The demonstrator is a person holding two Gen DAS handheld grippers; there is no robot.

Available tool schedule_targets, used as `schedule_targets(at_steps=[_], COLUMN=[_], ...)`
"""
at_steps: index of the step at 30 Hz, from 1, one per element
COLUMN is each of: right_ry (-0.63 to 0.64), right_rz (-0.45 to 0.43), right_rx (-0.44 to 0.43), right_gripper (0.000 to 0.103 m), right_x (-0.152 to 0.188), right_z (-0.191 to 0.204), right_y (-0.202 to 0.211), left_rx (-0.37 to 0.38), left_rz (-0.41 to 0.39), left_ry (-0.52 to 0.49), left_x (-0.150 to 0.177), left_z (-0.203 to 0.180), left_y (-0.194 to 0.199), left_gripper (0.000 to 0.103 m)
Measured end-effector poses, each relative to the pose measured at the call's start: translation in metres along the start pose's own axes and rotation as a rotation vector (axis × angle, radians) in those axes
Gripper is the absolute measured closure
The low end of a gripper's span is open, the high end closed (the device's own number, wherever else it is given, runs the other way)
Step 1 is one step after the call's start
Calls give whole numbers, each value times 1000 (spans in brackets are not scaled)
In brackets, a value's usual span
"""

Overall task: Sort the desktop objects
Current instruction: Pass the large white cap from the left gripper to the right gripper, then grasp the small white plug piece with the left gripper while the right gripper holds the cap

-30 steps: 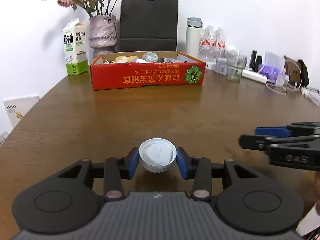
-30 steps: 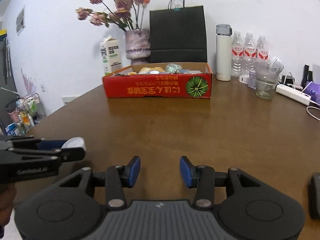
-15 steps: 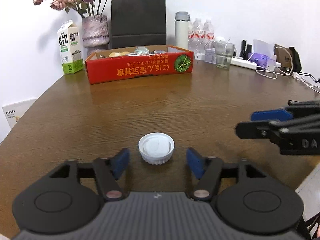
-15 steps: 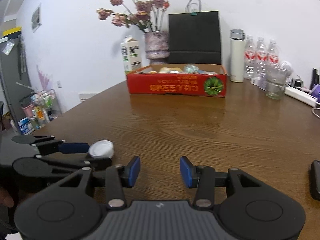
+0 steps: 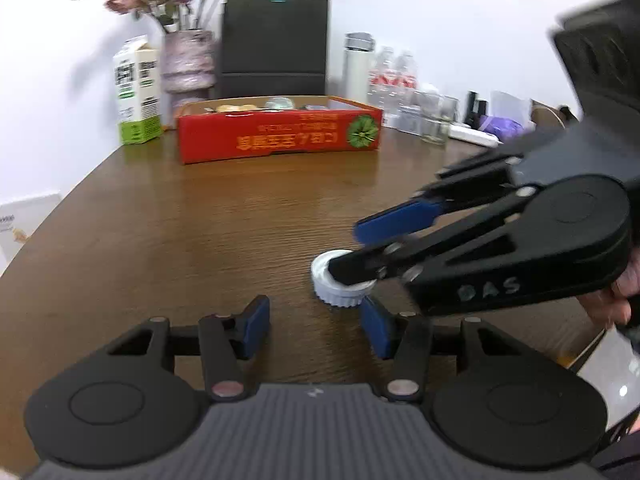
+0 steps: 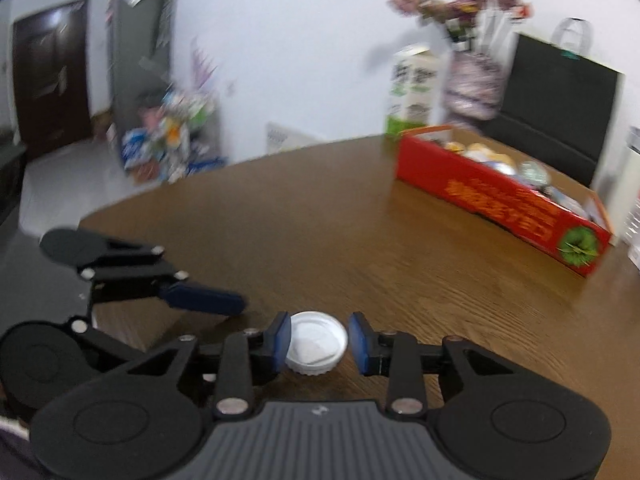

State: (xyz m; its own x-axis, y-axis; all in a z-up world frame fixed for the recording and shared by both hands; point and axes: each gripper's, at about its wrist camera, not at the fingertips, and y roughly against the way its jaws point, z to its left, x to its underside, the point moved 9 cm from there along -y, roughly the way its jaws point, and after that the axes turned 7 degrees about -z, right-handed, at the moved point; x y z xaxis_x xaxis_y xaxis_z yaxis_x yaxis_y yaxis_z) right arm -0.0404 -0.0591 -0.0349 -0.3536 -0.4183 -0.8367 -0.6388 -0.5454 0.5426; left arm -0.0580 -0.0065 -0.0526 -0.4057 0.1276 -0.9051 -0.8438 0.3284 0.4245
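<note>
1. White ribbed plastic cap (image 6: 314, 342) is seen resting on the wood-grain surface (image 6: 360, 248), bracketed by the right tongs (image 6: 318, 344), spread just wider than it.
2. Left tongs (image 5: 314, 326) are held wide beside the cap, with nothing between them.
3. Red cardboard box (image 5: 280, 136) is placed well beyond the cap.

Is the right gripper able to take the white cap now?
Probably yes. The white cap lies on the table between the right gripper's open fingers, with nothing between them. The left gripper is open beside it.
</note>
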Motion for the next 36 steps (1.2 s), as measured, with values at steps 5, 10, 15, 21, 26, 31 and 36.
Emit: schedule_targets(at_steps=[5,10,15,21,26,31,36], right_ry=[-20,-176,-264,-286,-232,-173,423], right_rz=[40,1,-69,-40,-45,-2,175], right_rx=[-27,-29,-22,28,52,126,389], right_gripper=[78,72,54,52,52,64,64], right_x=[-2,6,12,22,19,11,4], right_z=[-2,-18,-35,-42,-30,-38,-60], right_y=[-4,6,18,-2,-18,-26,-22], left_rx=[42,64,94,85,8,-12,16], left_rz=[1,-3,14,37,38,26,38], left_ry=[-40,-42,-17,66,140,172,182], left_x=[-5,-9,-12,-7,-10,-26,-42], left_z=[-6,-11,-14,9,40,53,50], left_y=[-15,-28,-32,-10,1,-15,-45], left_gripper=[51,69,88,69,60,55,48])
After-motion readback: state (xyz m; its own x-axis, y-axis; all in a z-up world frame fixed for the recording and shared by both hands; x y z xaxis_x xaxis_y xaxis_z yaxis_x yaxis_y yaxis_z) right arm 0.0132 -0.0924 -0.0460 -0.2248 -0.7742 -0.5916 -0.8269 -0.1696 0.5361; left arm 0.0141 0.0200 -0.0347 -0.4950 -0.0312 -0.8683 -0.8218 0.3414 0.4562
